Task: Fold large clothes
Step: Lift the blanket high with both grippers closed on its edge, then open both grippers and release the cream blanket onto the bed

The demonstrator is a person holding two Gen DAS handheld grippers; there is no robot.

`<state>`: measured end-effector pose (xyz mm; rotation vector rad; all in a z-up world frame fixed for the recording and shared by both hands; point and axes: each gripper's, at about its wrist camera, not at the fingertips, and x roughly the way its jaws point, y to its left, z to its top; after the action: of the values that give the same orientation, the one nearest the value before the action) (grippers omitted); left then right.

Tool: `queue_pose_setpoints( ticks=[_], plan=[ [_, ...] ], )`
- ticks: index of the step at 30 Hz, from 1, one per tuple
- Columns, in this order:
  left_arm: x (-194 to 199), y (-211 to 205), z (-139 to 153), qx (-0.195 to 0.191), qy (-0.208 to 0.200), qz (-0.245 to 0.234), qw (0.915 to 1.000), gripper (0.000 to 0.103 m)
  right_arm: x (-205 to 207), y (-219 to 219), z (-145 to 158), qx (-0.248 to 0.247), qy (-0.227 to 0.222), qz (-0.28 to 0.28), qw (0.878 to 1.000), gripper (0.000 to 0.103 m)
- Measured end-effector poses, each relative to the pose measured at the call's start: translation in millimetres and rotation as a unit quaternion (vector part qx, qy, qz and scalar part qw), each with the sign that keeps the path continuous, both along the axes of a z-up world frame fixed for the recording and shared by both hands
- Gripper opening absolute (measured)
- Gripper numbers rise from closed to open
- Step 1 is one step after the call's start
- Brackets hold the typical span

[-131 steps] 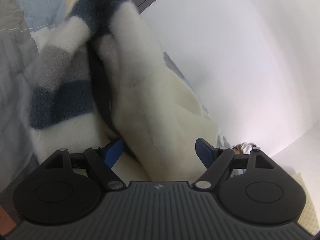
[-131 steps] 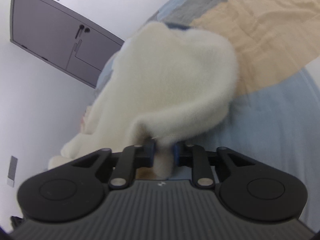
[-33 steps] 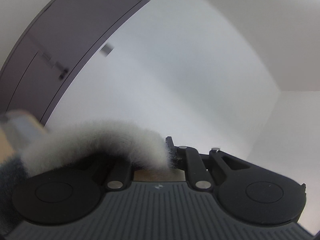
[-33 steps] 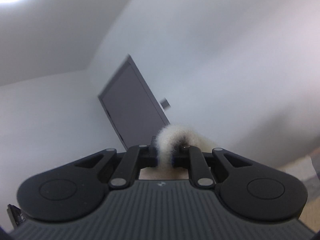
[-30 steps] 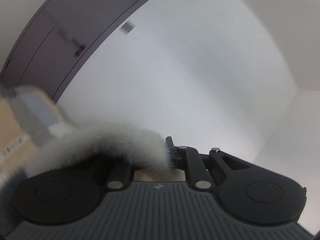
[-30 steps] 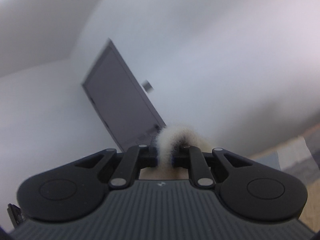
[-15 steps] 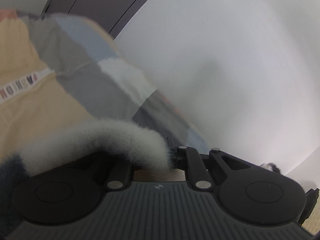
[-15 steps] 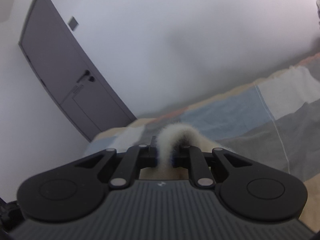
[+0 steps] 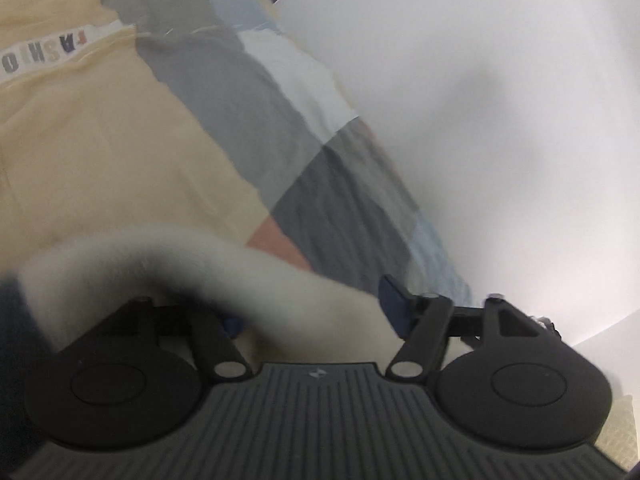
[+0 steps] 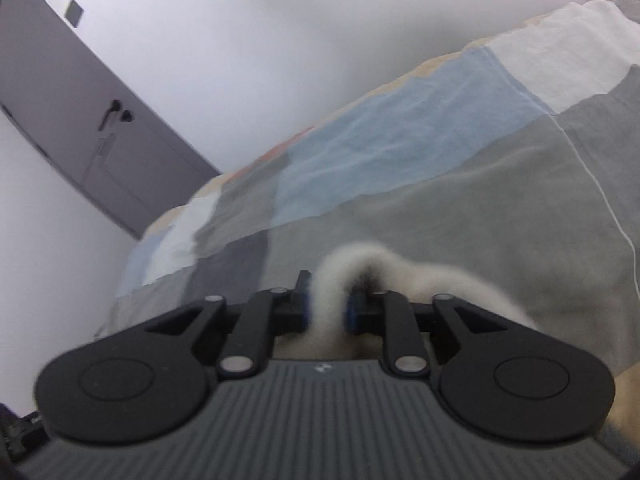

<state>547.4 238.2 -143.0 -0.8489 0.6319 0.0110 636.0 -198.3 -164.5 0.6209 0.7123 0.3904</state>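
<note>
While the fleecy cream garment (image 9: pixel 168 268) drapes across the front of our left gripper (image 9: pixel 316 312), we see its jaws standing apart, the blue pad on the right side clear of the fabric and the cloth lying loose between them; a dark blue band of the garment shows at the far left of that view. At our right gripper (image 10: pixel 326 308) the jaws are pressed together on a narrow fold of the same garment (image 10: pixel 360 268), which arches up between the pads and trails off to the right.

Under both grippers lies the bed (image 10: pixel 440 168), covered with a patchwork of grey, pale blue, white and tan panels; a white strip with printed letters (image 9: pixel 44 56) crosses the tan panel near the upper left of the left view. Beyond the bed's far edge stands a plain white wall (image 9: pixel 500 100), and a grey door (image 10: pixel 80 120) with a handle shows to the left in the right view.

Half a second ago our left jaws were clamped tight on the fleece; now they have opened. Our right jaws have stayed closed, and both views have tipped further down toward the bed.
</note>
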Motion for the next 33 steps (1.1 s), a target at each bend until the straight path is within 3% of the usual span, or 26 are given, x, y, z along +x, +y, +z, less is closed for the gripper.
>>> queue_pose_setpoints(
  ticks=[2, 6, 9, 20, 25, 33],
  plan=[
    [-13, -11, 17, 0.024, 0.002, -0.002, 0.9997, 0.076, -12, -2, 10, 0.010, -0.009, 0.009, 1.000, 0.049],
    [-50, -31, 48, 0.067, -0.020, -0.023, 0.9973, 0.076, -51, -5, 39, -0.030, -0.035, 0.029, 0.999, 0.050],
    [-88, -42, 71, 0.096, -0.040, -0.028, 0.9942, 0.076, -90, -15, 59, -0.024, -0.060, 0.044, 0.997, 0.050],
    [-246, -99, 147, 0.206, -0.078, -0.052, 0.9740, 0.076, -268, -29, 139, -0.066, -0.142, 0.076, 0.985, 0.050],
    [-298, -118, 157, 0.257, -0.080, -0.054, 0.9617, 0.076, -327, -28, 156, -0.090, -0.162, 0.085, 0.979, 0.050],
    [-347, -139, 129, 0.262, -0.079, -0.061, 0.9600, 0.076, -384, -26, 144, -0.117, -0.179, 0.090, 0.973, 0.050]
  ],
)
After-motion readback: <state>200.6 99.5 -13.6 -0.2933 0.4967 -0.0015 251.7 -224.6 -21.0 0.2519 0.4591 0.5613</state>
